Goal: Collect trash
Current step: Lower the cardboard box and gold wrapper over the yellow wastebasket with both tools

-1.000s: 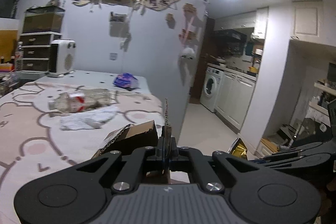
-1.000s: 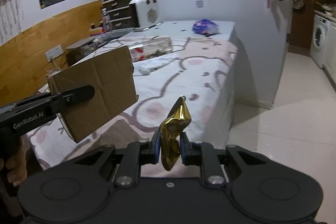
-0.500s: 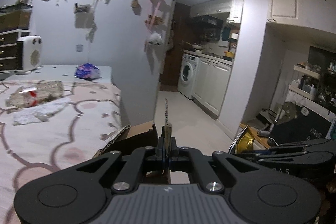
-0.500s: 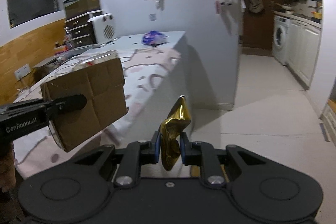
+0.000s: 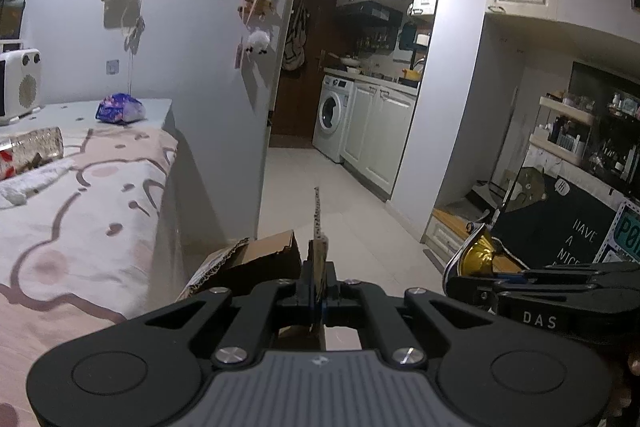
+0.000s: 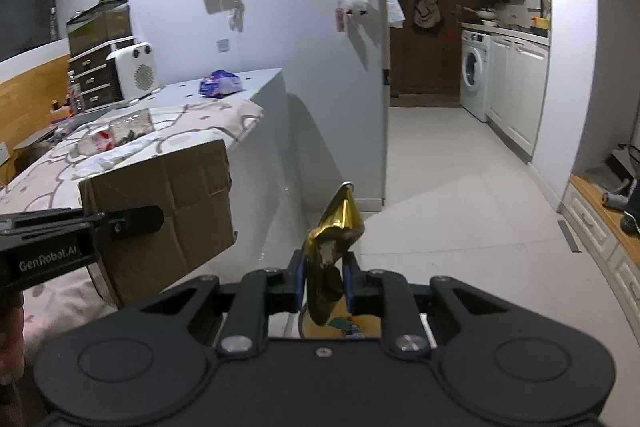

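A: Where is the trash relative to the grippers?

B: The left gripper [image 5: 318,277] is pressed together on the edge of a cardboard box [image 6: 168,203], which shows edge-on in its own view as a thin strip rising straight ahead of the tips. From the right wrist the box is a flat brown panel hanging just off the table [image 6: 256,115] corner, its low part in front of the cloth. The right gripper [image 6: 325,277] pinches a crumpled gold wrapper [image 6: 334,239] — the foil stands up above the pads and droops below them.

A: Anything left on the table?

B: A clear plastic bottle [image 5: 32,147] and a white tissue [image 5: 24,183] lie on the pink cloth, near each other, and a purple bag [image 5: 119,109] sits further back near the table's far edge, beside the wall. A white heater [image 6: 134,75] stands at the back.

A: And room to move?

B: Beyond the table's edge the tiled floor [image 6: 440,167] runs open toward a washing machine [image 6: 474,73] and white cabinets. Right of the table, both grippers hang over floor — the two are near each other, apart.
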